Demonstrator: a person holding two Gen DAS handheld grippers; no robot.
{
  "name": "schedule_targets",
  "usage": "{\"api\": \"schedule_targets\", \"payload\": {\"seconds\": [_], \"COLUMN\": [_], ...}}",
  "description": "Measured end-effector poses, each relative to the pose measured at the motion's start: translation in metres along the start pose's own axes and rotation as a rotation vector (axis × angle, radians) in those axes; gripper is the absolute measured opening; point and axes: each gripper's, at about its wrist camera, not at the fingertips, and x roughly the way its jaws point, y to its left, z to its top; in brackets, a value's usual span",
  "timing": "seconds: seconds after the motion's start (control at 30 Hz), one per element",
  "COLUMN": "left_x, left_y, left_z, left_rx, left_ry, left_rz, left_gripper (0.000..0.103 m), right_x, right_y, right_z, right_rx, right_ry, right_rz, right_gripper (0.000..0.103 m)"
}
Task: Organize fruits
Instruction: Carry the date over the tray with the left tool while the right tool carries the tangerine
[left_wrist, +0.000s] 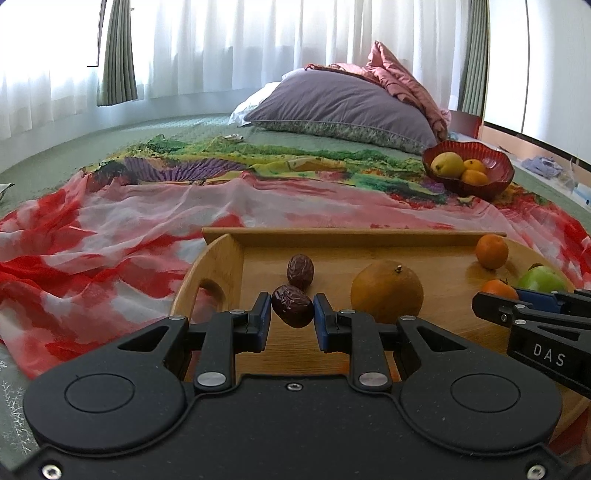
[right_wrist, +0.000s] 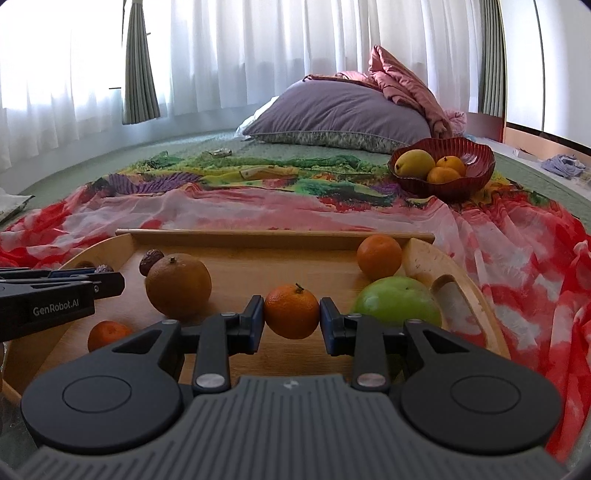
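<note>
A wooden tray (left_wrist: 343, 233) lies on a patterned cloth on the bed. My left gripper (left_wrist: 292, 308) is shut on a dark brown date (left_wrist: 292, 305) over the tray's left part. A second date (left_wrist: 300, 270) lies just behind it. A large orange (left_wrist: 386, 290) sits in the tray's middle. My right gripper (right_wrist: 291, 313) is shut on a small tangerine (right_wrist: 291, 311). A green apple (right_wrist: 399, 301) sits to its right, another tangerine (right_wrist: 379, 256) at the tray's far right corner, and one more tangerine (right_wrist: 107, 334) at the near left.
A red ribbed bowl (right_wrist: 476, 157) with a yellow pear (right_wrist: 414, 164) and two tangerines stands at the back right on the cloth. A purple pillow (right_wrist: 340, 110) and pink blanket lie behind it. White curtains hang along the far side.
</note>
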Motion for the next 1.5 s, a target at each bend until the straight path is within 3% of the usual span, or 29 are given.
{"api": "schedule_targets", "payload": {"seconds": [0.37,1.3,1.4,1.5], "left_x": [0.013,0.019,0.018,0.017], "left_y": [-0.002,-0.004,-0.004,-0.004], "left_z": [-0.002,-0.003,-0.003,-0.002], "left_rx": [0.014,0.04,0.034,0.034], "left_ry": [0.025,0.061,0.062,0.063], "left_rz": [0.013,0.02,0.019,0.022], "left_gripper": [0.023,0.024,0.03,0.046], "right_x": [0.01,0.017,0.016,0.014], "right_y": [0.008,0.01,0.01,0.01], "right_z": [-0.001,-0.001,-0.001,-0.001], "right_rx": [-0.044,-0.068,-0.066,-0.062], "right_ry": [0.066,0.099,0.099,0.095], "right_rz": [0.015,0.009,0.011,0.017], "right_gripper": [0.037,0.038,0.042,0.044]}}
